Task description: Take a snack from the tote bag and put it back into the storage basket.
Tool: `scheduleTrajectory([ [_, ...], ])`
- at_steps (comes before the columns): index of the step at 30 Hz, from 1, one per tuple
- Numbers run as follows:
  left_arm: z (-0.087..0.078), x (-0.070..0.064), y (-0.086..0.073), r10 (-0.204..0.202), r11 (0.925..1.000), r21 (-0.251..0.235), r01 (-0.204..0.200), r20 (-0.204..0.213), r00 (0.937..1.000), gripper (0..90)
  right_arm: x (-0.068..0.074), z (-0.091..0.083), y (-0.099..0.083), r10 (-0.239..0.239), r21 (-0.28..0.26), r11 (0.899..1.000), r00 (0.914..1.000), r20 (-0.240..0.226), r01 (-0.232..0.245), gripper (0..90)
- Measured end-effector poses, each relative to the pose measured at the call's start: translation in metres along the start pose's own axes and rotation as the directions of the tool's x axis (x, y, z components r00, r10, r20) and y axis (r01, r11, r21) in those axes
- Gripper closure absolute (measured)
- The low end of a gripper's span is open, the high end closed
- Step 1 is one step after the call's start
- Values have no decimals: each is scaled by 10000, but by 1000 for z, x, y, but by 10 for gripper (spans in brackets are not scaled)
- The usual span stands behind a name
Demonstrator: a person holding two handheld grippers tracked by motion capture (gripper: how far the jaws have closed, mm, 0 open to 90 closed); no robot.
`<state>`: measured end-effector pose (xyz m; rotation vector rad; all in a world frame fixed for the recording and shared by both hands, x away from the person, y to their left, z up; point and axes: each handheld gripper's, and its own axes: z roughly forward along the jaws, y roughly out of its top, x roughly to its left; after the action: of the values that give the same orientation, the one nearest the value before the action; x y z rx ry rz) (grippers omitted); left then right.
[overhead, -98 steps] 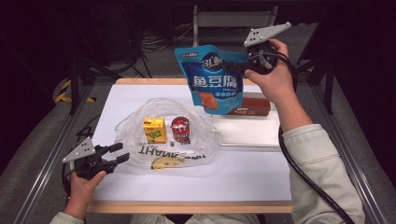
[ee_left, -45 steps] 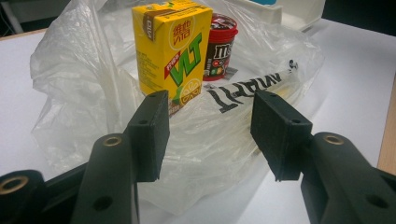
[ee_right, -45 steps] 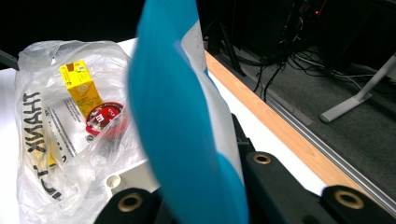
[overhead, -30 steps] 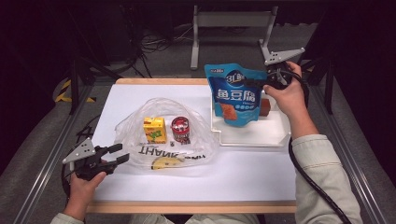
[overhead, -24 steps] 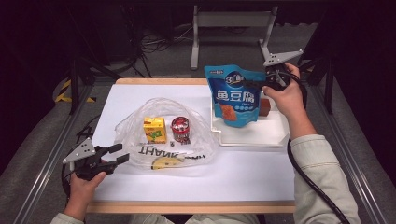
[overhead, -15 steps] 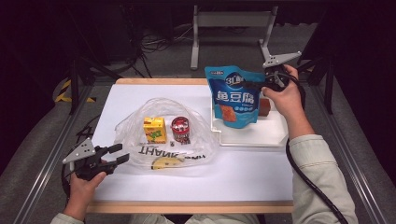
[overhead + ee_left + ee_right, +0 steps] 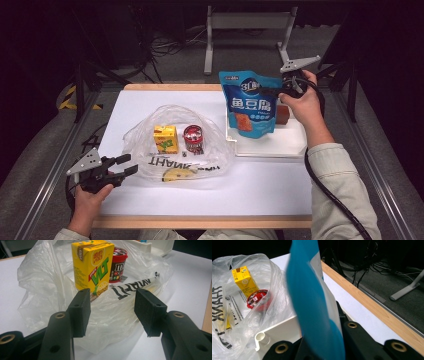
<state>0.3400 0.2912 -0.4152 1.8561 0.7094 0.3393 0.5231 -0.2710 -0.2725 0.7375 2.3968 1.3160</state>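
High view: a person at a white table [image 7: 150,105] holds up a blue snack pouch [image 7: 251,103] with the right tongs [image 7: 280,91], which pinch it near its upper right edge. The pouch hangs upright over a white tray [image 7: 280,145] on the right side of the table; whether its lower edge touches the tray cannot be told. A brown object [image 7: 283,114] lies on the tray just behind the pouch, mostly hidden by it and by the right hand [image 7: 305,102].

To the left of the tray, touching its corner, lies a clear plastic bag [image 7: 150,130] with black lettering. Inside it stand a yellow juice carton [image 7: 166,138] and a red-lidded candy tub [image 7: 193,138], side by side, and a small yellow item [image 7: 179,174] lies near the bag's front edge.

The left tongs [image 7: 124,165] rest at the table's near left, spread apart and holding nothing, their tips at the bag's left edge. In the left gripper view, the bag's crumpled plastic [image 7: 45,290] bulges between the parted jaws and the carton [image 7: 92,265]. In the right gripper view, the pouch [image 7: 312,302] rises edge-on from the pressed jaws, blocking much of the tray [image 7: 274,335].
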Motion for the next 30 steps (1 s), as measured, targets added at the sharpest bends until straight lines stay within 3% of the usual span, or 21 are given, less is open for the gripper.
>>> scheduleTrajectory([
  [17,1,0,0,-43,10000,-9,43,22,10000,474,-7,-4,-11,206,-271,9994,9997,-153,-210,898],
  [30,1,-1,0,-46,10000,42,46,37,10000,474,-13,-8,-21,309,-307,9991,9995,114,-305,874],
])
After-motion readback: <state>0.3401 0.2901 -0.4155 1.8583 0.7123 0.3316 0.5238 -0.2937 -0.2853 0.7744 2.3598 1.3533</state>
